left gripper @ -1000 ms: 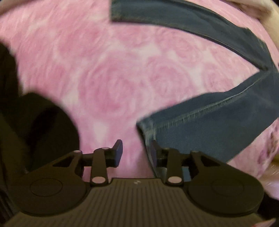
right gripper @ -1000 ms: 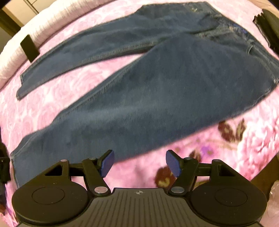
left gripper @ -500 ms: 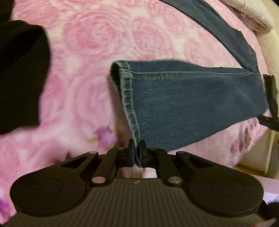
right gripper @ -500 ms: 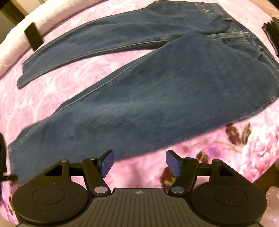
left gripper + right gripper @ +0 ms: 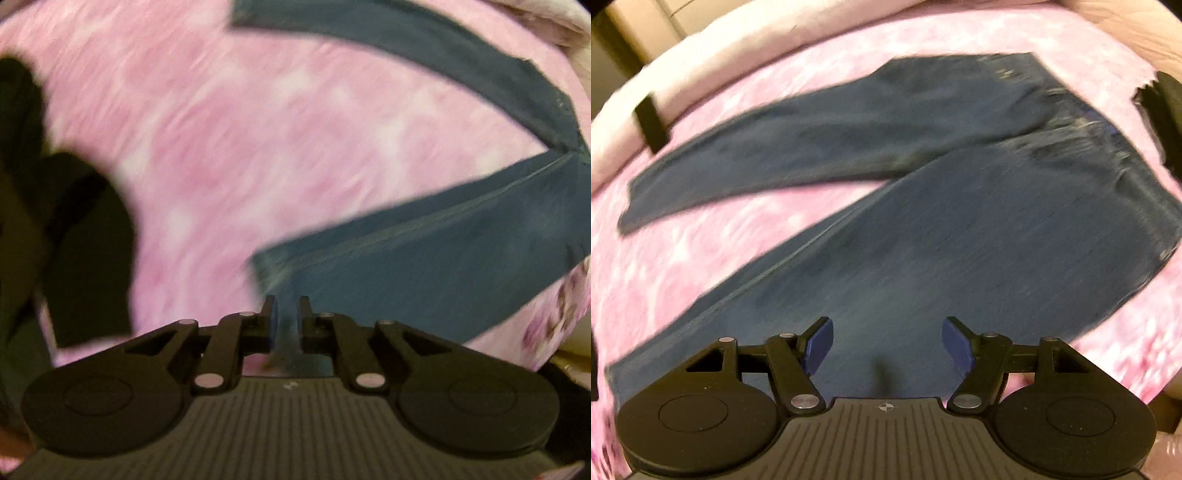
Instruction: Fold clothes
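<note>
Blue jeans (image 5: 960, 221) lie spread on a pink rose-patterned bedspread (image 5: 720, 236), legs splayed to the left and waist at the right. In the left wrist view the near leg (image 5: 424, 273) runs from the right down to my left gripper (image 5: 287, 314). That gripper is pinched on the hem corner, and its jaws are opening by a hair with denim still between the pads. The far leg (image 5: 424, 48) lies flat across the top. My right gripper (image 5: 887, 339) hovers open over the near leg's thigh with nothing between its fingers. Both views are motion-blurred.
A dark garment (image 5: 85, 240) lies on the bedspread (image 5: 258, 147) left of the left gripper. In the right wrist view there is a small black object (image 5: 650, 123) by the white bed edge (image 5: 738, 40) and another dark item (image 5: 1163, 118) at far right.
The left gripper went from open beside the near leg's hem to pinched on it and lifted it. The right gripper, still open, moved in over the near leg.
</note>
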A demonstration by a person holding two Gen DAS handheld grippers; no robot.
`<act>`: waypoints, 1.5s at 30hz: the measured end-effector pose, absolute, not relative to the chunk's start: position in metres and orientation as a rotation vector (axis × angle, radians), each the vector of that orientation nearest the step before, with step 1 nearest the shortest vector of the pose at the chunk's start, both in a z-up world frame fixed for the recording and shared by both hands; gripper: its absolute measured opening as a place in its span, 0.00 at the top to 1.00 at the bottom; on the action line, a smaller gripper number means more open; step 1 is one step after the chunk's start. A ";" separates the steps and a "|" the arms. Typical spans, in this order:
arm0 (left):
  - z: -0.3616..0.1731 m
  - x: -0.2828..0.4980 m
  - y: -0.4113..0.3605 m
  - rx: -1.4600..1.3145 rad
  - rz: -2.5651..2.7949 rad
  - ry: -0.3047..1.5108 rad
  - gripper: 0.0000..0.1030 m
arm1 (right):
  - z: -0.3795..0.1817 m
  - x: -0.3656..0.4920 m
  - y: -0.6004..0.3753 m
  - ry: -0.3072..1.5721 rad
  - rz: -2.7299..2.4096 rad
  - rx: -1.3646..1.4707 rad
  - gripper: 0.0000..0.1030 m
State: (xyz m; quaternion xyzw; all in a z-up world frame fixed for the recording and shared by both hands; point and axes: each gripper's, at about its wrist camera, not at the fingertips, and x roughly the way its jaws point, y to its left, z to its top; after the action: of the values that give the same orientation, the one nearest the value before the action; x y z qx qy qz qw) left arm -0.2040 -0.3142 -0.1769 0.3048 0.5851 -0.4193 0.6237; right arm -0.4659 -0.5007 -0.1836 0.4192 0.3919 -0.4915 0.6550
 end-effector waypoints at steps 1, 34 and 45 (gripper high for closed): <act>-0.175 -0.215 -0.334 0.700 -0.987 1.322 0.94 | -0.184 -0.481 -0.515 0.876 -1.129 0.949 0.34; -0.256 -0.353 -0.542 1.447 -1.121 0.499 0.70 | -0.214 -0.540 -0.667 0.963 -0.579 0.541 0.34; -0.294 -0.189 -0.574 1.501 -1.143 0.447 0.64 | -0.227 -0.461 -0.612 0.971 -0.738 0.740 0.34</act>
State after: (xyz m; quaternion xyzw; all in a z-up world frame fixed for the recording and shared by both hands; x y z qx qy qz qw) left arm -0.1887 -0.5736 -0.2935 0.6383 0.1901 -0.4861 0.5658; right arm -0.4608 -0.6124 -0.2271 0.3393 0.4454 -0.3384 0.7563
